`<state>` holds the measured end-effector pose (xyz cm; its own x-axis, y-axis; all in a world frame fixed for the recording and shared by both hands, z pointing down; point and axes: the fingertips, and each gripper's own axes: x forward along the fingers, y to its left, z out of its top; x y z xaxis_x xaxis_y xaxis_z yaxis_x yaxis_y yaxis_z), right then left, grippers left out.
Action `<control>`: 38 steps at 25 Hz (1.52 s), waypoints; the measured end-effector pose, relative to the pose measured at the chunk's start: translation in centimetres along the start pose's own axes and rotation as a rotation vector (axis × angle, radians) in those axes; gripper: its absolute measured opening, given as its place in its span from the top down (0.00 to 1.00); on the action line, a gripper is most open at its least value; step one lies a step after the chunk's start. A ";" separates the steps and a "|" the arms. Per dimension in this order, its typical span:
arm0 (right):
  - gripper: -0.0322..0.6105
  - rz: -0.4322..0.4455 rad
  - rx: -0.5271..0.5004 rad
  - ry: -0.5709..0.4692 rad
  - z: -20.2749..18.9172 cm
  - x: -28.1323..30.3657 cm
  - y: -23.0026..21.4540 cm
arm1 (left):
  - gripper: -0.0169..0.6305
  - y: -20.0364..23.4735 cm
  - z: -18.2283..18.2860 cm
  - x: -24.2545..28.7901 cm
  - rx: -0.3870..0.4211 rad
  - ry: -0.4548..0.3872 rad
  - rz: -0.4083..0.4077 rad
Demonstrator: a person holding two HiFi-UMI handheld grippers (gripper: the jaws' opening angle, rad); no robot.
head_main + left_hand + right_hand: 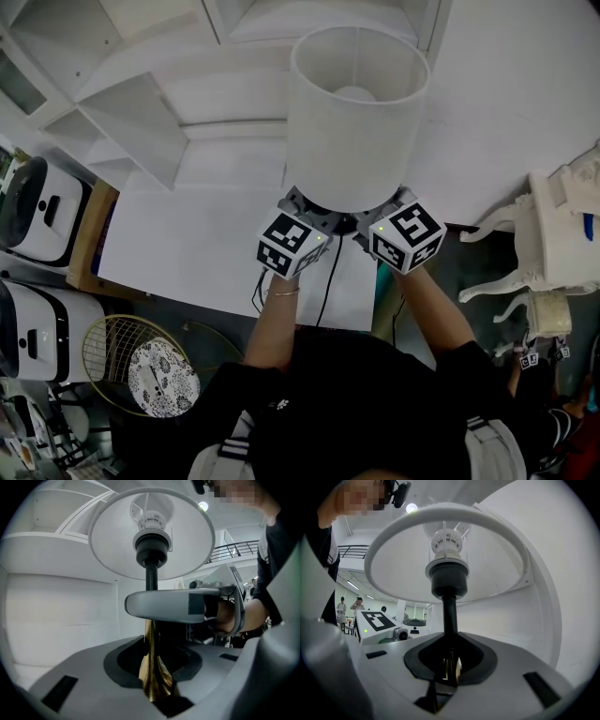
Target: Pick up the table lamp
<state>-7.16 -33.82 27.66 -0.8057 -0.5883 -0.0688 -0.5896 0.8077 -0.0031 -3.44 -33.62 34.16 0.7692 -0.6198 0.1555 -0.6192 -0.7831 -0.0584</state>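
The table lamp's white drum shade (352,122) fills the middle of the head view and hides the stem and base. Just under it sit my left gripper (298,230) and right gripper (398,230), side by side with their marker cubes facing up. In the left gripper view my left gripper (152,677) is shut on the brass lower stem (153,667), with the black pole and bulb socket (151,543) rising into the shade. In the right gripper view my right gripper (449,670) is shut on the same stem (450,620). The black cord (328,277) hangs down between my arms.
A white table (187,253) lies below the lamp, with white shelving (131,122) behind it. A white ornate chair (553,234) stands at the right. At the left are white appliances (42,216) and a wire basket (122,356) on the floor.
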 end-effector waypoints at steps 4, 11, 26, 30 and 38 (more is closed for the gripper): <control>0.85 0.003 -0.001 -0.001 0.0 -0.1 0.1 | 0.81 -0.1 0.0 -0.1 0.002 0.003 0.004; 0.85 0.004 0.002 0.005 0.0 0.1 0.2 | 0.81 0.0 0.0 -0.2 0.000 0.001 0.000; 0.85 0.017 -0.012 0.020 -0.5 0.6 0.0 | 0.81 0.6 -0.4 0.1 -0.011 0.005 0.007; 0.85 0.014 -0.009 0.023 -0.6 0.7 -0.2 | 0.81 0.6 -0.4 0.3 -0.013 0.006 0.002; 0.85 0.011 -0.002 0.026 -0.7 0.6 -0.5 | 0.81 0.6 -0.5 0.5 -0.003 0.019 -0.006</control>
<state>-7.43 -34.59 28.31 -0.8131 -0.5805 -0.0430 -0.5810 0.8139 0.0000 -3.50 -34.36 34.71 0.7696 -0.6142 0.1748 -0.6153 -0.7864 -0.0543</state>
